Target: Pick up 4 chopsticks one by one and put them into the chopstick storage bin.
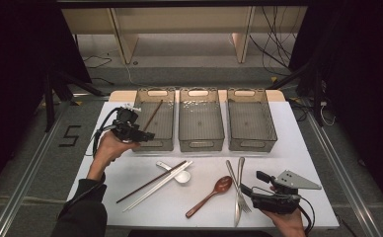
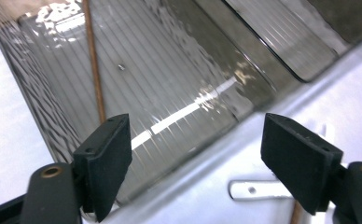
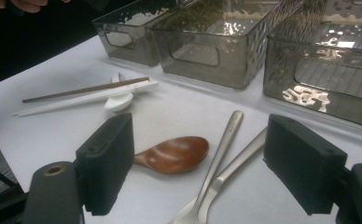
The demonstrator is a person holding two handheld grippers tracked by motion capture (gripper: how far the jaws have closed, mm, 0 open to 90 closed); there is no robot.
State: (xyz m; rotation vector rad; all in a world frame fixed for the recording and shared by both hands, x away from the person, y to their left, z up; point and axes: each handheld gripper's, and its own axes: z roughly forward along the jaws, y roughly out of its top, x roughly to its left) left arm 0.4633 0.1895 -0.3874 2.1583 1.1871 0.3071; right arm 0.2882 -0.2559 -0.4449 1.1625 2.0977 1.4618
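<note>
Chopstick lies slanted inside the leftmost bin, just released by the left hand-held gripper hanging wide open at its six o'clock corner, where a careless withdrawal could clip the bin rim and shove it.

In the left gripper view the brown chopstick in the grey basket is cut at 12 o'clock by the picture's edge, and its lower end is hidden behind one pad. The white spoon at 5 o'clock is partly behind the other pad. In the right gripper view the wooden spoon has its handle hidden behind the pad at 9 o'clock, and the fork is cut at 6 o'clock.
</note>
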